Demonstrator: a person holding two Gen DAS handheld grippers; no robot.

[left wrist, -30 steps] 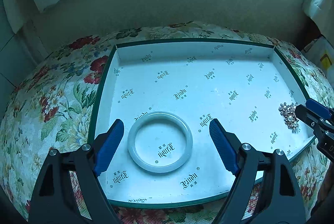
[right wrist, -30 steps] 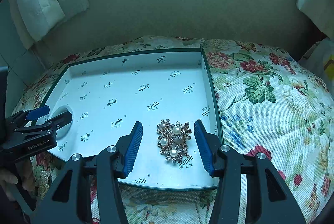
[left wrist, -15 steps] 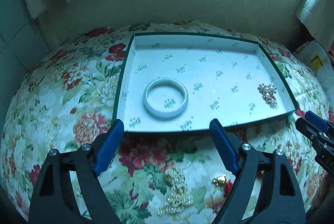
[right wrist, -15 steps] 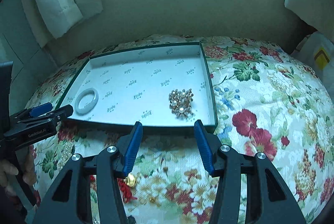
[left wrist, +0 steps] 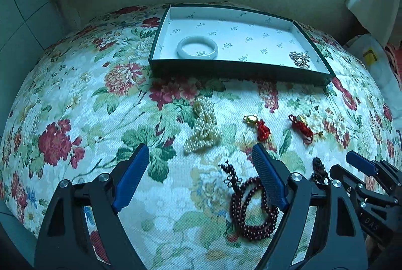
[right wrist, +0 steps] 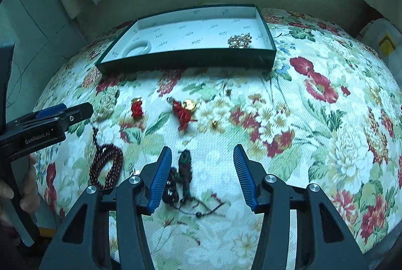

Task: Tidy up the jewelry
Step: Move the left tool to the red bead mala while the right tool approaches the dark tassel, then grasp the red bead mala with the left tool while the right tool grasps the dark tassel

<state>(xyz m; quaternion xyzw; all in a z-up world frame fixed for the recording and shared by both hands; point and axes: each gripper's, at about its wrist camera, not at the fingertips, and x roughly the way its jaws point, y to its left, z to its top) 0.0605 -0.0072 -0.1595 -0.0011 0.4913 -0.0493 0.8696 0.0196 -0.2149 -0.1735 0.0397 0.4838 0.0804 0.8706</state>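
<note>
Two pieces already lie in the green tray (left wrist: pixel 238 70) in the left wrist view: a pale bangle (left wrist: pixel 197 47) toward its left end and a pearl brooch (left wrist: pixel 300 59) at its right end. Nearer than the tray, on the floral cloth of the counter (left wrist: pixel 75 99), sit a heap of pearl strands (left wrist: pixel 203 128), two red-corded gold charms (left wrist: pixel 258 125) (left wrist: pixel 302 128), and closest a dark red bead string (left wrist: pixel 251 207). The left gripper (left wrist: pixel 201 177) hangs above the cloth with its fingers spread wide and nothing between them; its right finger overlaps the bead string in the picture, though contact cannot be told.

In the right wrist view the tray (right wrist: pixel 188 61) lies far across the cloth, well apart from the right gripper (right wrist: pixel 201 174), whose fingers stand wide and empty. Just beside its left finger (right wrist: pixel 158 179) lies a dark tangle of beads and loose cords (right wrist: pixel 181 182).

The risk, I judge, is in the grasp: a pinch on one loop of either string could leave the rest trailing, snagging the woven cloth or dragging a charm along. The two grippers are also close together, so reaching at once may make them collide.
</note>
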